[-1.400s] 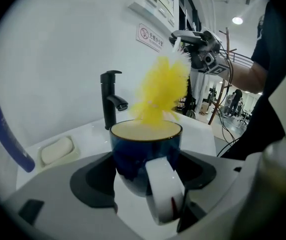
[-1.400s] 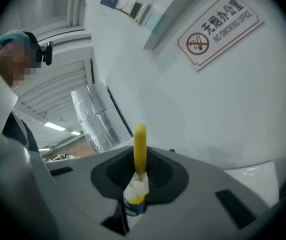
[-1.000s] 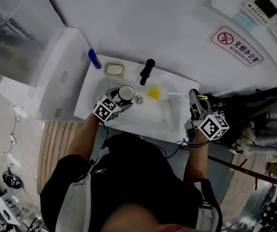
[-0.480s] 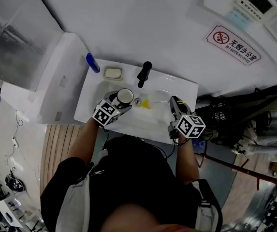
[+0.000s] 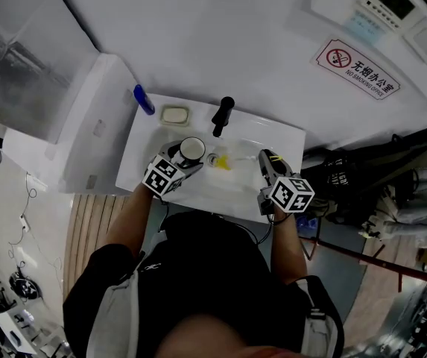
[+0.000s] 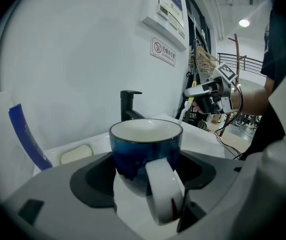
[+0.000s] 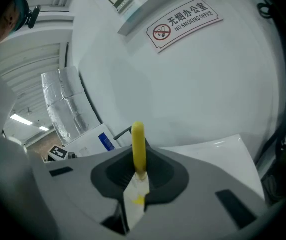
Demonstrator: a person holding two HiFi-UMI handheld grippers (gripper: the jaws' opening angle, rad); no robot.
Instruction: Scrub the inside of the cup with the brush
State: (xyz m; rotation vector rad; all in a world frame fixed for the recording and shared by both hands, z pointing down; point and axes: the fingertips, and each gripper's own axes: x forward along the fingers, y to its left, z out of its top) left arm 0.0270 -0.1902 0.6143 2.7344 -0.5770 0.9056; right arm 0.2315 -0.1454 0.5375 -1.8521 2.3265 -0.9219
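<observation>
Faucet (image 5: 224, 115) stands at the sink's (image 5: 284, 137) back rim — left tool (image 5: 184, 160) clamps the cup (image 6: 145, 145), right tool (image 5: 265, 161) the brush (image 7: 138, 140).

1. My cup (image 6: 145, 144) looks like glossy glazed ceramic.
2. I read the brush (image 7: 138, 144) as smooth plastic.
3. The faucet (image 5: 223, 115) seems matt black metal.
4. The sink (image 5: 280, 142) I see is smooth, glossy.

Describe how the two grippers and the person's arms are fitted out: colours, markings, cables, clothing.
Both the left gripper and the right gripper have light grey shells with dark recesses at the jaws, and each carries a cube of black-and-white square markers. A dark cable trails from the right one. The person wears a black short-sleeved top with pale grey shoulder straps.
</observation>
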